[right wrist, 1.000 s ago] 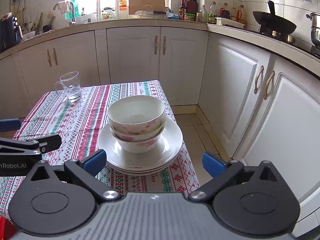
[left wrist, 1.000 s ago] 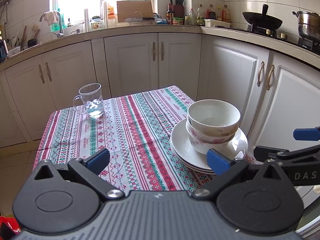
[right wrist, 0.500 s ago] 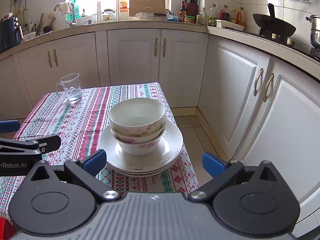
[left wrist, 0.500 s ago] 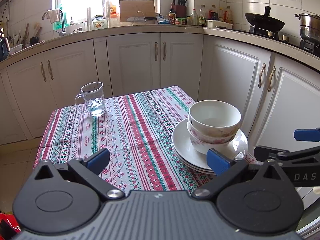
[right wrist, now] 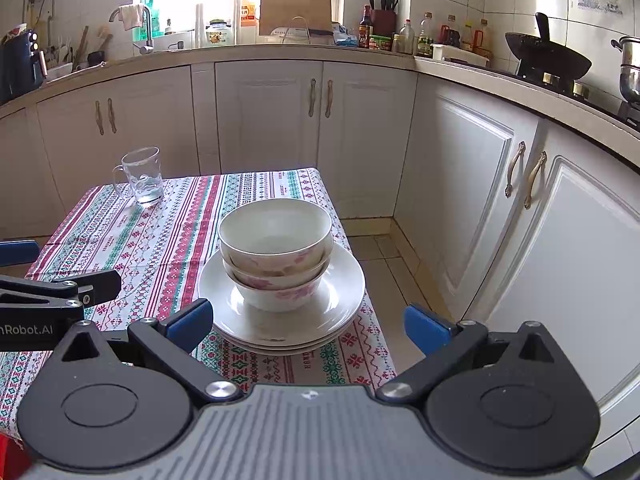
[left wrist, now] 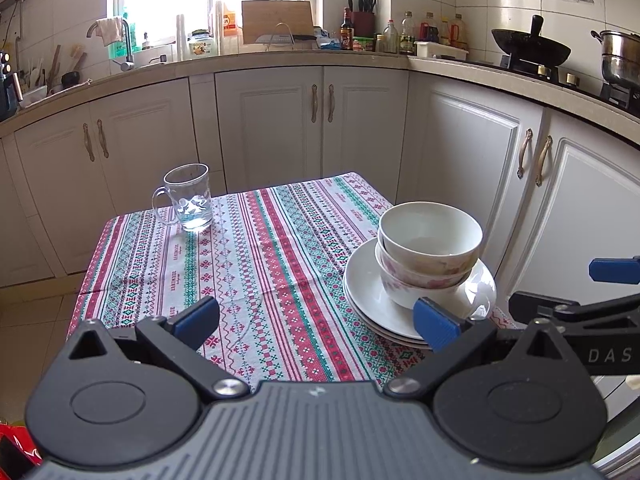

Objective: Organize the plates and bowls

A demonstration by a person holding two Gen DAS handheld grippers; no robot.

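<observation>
The bowls [right wrist: 276,256] are nested, apparently three of them, rims up, and stand on a stack of white plates [right wrist: 344,300]. This pile sits at the near right corner of the surface [left wrist: 248,248], which carries a striped cloth; the plate rims reach close to the right edge of the cloth.

Relation that governs the next move: in the right wrist view the pile lies straight ahead of the right tool [right wrist: 306,326], slightly left of the midline between its fingers and just beyond the fingertips. In the left wrist view the same pile [left wrist: 428,256] lies to the right of the left tool [left wrist: 316,320], with the right finger pad overlapping the plate rim in the picture. The right tool is judged the nearer and better aligned of the two. The pile has no long axis; it is round, with its stacking axis vertical.

Tool state: both tools stand wide apart at the fingers and hold nothing.

A glass mug [left wrist: 188,198] stands at the far left of the surface, well apart from the pile. White cabinets [right wrist: 460,168] lie beyond and to the right.
</observation>
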